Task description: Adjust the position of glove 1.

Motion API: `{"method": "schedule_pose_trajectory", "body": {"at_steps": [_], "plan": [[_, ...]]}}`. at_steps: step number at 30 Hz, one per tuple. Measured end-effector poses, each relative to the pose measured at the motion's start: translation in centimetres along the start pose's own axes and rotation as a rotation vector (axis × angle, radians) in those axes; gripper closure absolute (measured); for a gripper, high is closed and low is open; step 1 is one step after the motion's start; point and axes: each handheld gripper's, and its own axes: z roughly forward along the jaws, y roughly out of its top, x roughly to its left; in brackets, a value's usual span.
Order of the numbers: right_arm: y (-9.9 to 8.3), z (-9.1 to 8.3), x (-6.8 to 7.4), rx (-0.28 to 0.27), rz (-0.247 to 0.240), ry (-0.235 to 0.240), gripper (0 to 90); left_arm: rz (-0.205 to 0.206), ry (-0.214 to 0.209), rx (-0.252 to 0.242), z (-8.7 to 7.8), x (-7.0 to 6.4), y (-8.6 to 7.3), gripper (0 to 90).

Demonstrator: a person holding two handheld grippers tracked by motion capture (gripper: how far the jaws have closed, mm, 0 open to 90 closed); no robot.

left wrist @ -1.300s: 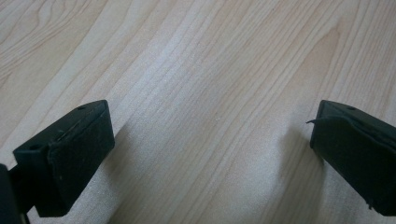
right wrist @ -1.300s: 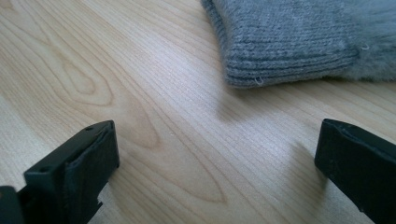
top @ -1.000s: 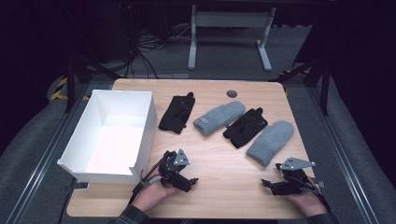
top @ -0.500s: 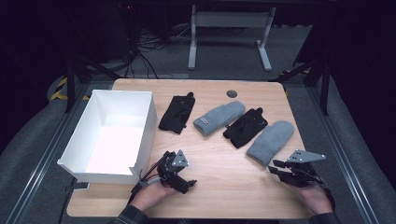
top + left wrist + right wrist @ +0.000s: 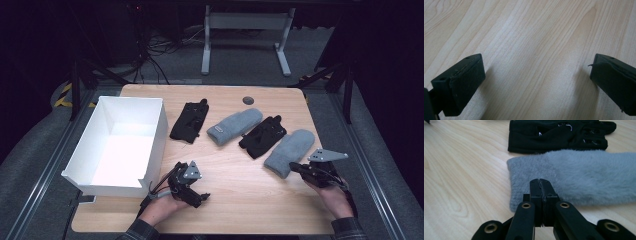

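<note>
Two grey fleece mittens [image 5: 234,126] [image 5: 290,151] and two black gloves [image 5: 189,121] [image 5: 262,136] lie in a row across the wooden table [image 5: 240,200]. My right gripper [image 5: 296,168] is shut, with its tips just at the near cuff of the right-hand grey mitten [image 5: 579,180]. In the right gripper view the jaws are pressed together with nothing seen between them [image 5: 540,183], and a black glove [image 5: 559,135] lies behind the mitten. My left gripper [image 5: 194,194] rests low near the front edge, jaws wide open [image 5: 536,75] over bare wood.
A white open box [image 5: 150,145] stands at the table's left, close beside my left hand. A small dark round disc [image 5: 248,100] sits at the far edge. Dark floor, cables and a stand's legs lie beyond the table.
My right gripper has moved forward, away from the person, up to the cuff of the right grey mitten. The left gripper has stayed in place.
</note>
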Motion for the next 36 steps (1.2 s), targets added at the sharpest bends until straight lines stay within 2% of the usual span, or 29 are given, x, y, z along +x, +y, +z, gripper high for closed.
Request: {"method": "schedule_pose_trajectory", "body": {"at_steps": [10, 17, 26, 36], "plan": [[1.4, 2.0, -0.7, 0.005, -0.013, 0.014, 90.0, 0.002, -0.001, -0.002, 0.0, 0.0, 0.0, 0.1], [1.4, 4.0, -0.9, 0.060, -0.032, 0.034, 90.0, -0.001, 0.000, -0.001, 0.0, 0.0, 0.0, 0.1], [1.3, 3.8, -0.5, 0.066, -0.057, 0.038, 90.0, -0.010, -0.002, -0.003, 0.0, -0.1, -0.1, 0.1], [0.8, 3.3, 0.9, 0.073, -0.087, 0.100, 90.0, -0.009, -0.003, -0.012, 0.0, 0.0, -0.1, 0.1]]}}
